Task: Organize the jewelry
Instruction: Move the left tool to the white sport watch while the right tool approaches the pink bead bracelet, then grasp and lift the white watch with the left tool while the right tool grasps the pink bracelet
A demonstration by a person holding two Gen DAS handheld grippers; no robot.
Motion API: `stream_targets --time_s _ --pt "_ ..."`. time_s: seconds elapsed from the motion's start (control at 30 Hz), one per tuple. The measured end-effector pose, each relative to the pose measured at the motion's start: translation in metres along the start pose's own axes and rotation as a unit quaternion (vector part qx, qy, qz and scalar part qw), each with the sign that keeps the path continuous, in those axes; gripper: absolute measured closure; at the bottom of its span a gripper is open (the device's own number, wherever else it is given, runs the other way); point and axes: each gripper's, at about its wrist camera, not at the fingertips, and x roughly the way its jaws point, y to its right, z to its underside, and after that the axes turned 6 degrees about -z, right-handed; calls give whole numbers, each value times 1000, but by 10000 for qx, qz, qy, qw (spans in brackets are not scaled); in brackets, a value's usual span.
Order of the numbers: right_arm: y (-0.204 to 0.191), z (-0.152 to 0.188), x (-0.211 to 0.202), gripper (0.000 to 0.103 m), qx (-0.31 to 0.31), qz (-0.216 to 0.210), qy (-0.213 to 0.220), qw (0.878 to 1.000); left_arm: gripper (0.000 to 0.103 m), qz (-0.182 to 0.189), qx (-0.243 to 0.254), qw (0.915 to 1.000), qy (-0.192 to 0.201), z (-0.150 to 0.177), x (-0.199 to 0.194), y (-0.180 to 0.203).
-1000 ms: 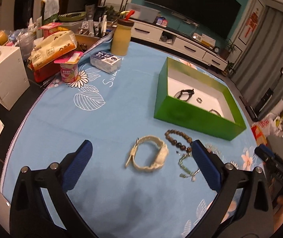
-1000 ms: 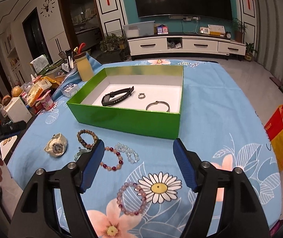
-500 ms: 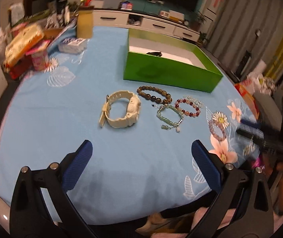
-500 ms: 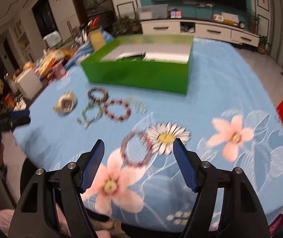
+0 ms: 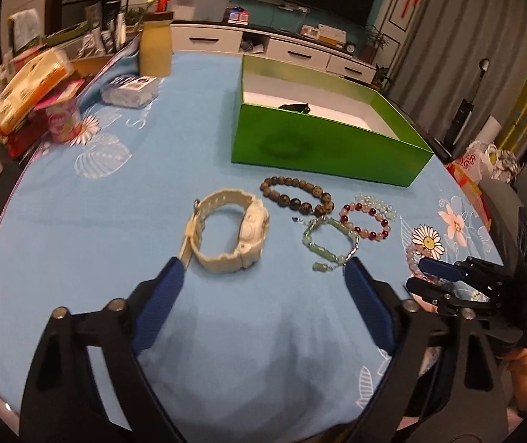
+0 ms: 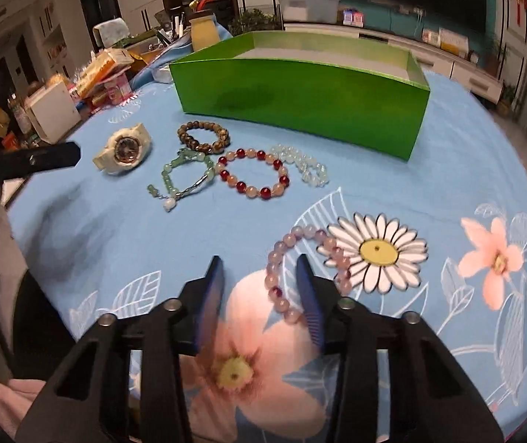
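A cream watch (image 5: 230, 234) (image 6: 125, 147) lies on the blue cloth just beyond the tips of my left gripper (image 5: 263, 269), whose jaws are closing without touching it. My right gripper (image 6: 259, 262) (image 5: 427, 277) is closing too. The left arc of a pale pink bead bracelet (image 6: 272, 267) (image 5: 411, 258) sits between its pads, which do not press on it. A brown bracelet (image 5: 305, 206), a jade one (image 5: 311, 245), a red-and-pink one (image 5: 374, 236) and a clear one (image 5: 378, 203) lie in front of the green box (image 5: 322, 147) (image 6: 300, 99).
A black band (image 5: 295, 107) lies inside the box. A yellow jar (image 5: 155, 51), a tissue pack (image 5: 128, 88), a pink cup (image 5: 62, 122) and snack packets crowd the table's far left. The cloth's near edge runs just under both grippers.
Both grippers have dropped closer to the cloth and their jaws have narrowed. The right one now straddles the pale pink bracelet; the left one has drawn nearer the watch.
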Motion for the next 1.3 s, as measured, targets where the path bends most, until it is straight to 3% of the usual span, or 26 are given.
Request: stream_targets --time_s 0.1,0.2,0.3,0.53,0.67,0.7,0.77,0.97,1.13,1.3 --pt "-4 -1 4 83 -214 163 66 9996 42 -7 269 9996 -67 -7 12 5" --pt "0 -3 5 94 -187 127 113 9997 49 -85 562 9983 -122 -12 22 7" --pt "3 -3 5 96 -145 60 119 9998 54 -77 728 9970 -252 -19 31 3" --pt "5 -4 4 96 -107 -14 110 9999 56 72 1285 9892 -695 -25 46 8" --pt "11 -10 -2 96 129 -184 193 9996 68 54 1549 9832 -964 -22 51 15" --pt "13 -11 -3 96 175 -221 216 9994 75 0 1585 9816 -1061 -21 54 15" --pt "18 -15 -9 96 334 -356 297 9984 83 6 1569 9808 -1162 -20 56 15" --pt "29 -20 -25 96 658 -656 504 9944 84 -22 1347 9844 -1133 -18 55 11" --pt "34 -22 -35 96 846 -851 639 9907 85 355 693 9922 -977 -19 47 -2" --pt "39 -29 -46 96 1059 -1115 834 9846 86 756 136 9937 -813 -20 37 -9"
